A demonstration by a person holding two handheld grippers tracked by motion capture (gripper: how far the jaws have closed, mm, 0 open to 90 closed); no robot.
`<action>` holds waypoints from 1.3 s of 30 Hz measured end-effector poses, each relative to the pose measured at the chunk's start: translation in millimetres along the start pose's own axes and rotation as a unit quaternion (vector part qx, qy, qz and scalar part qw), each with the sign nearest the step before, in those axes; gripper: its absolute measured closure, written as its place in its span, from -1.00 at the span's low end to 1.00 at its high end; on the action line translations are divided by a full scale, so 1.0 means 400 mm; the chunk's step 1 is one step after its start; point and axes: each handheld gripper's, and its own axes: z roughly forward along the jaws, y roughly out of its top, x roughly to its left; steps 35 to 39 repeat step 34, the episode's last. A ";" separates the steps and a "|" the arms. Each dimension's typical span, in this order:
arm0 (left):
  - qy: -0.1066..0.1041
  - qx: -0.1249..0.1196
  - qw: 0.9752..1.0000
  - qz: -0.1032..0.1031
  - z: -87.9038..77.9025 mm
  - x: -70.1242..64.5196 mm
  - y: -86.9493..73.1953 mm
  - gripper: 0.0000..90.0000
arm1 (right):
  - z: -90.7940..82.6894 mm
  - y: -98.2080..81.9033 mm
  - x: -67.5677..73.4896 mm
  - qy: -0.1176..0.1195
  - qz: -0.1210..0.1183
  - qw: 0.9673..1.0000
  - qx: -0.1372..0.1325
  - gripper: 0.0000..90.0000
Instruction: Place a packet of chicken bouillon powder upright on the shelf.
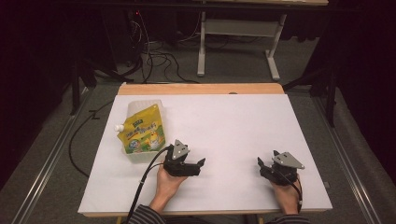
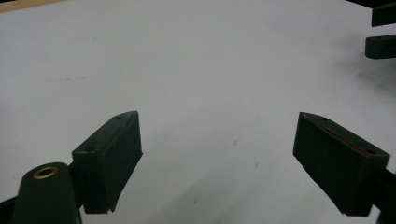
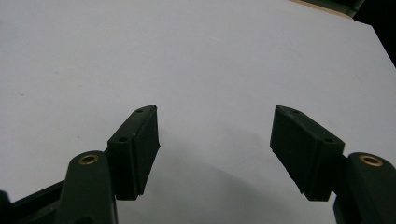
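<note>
Both tools, left (image 1: 201, 162) and right (image 1: 259, 162), spread open and empty low over the white desk (image 1: 233, 126); yellow spouted pouch (image 1: 140, 130) untouched in its clear tray (image 1: 156, 103) far-left, nearest the left tool; handling judged not yet begun.

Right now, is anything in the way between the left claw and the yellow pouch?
Nothing visible is. The left claw is open on the white table and points toward the right claw. The yellow spouted pouch lies in a clear tray beside it, past its back end, with bare table between them.
</note>
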 end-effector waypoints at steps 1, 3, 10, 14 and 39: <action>0.001 -0.002 1.000 -0.003 0.002 0.002 -0.001 -0.65 | 0.000 0.000 0.000 0.001 -0.001 1.000 0.000 -0.26; 0.002 -0.002 1.000 -0.005 0.005 0.004 -0.003 -0.65 | 0.000 0.000 0.000 0.001 0.000 1.000 0.000 -0.26; 0.012 -0.007 1.000 -0.002 0.010 0.005 -0.006 -0.65 | 0.000 0.000 0.000 0.001 -0.004 1.000 0.002 -0.26; 0.016 -0.011 1.000 -0.003 0.014 0.006 -0.008 -0.66 | 0.000 0.000 0.000 0.000 -0.001 1.000 0.001 -0.26; 0.040 -0.039 0.998 -0.005 0.014 -0.005 -0.043 -0.57 | 0.002 0.001 0.001 0.001 -0.004 1.000 0.004 -0.26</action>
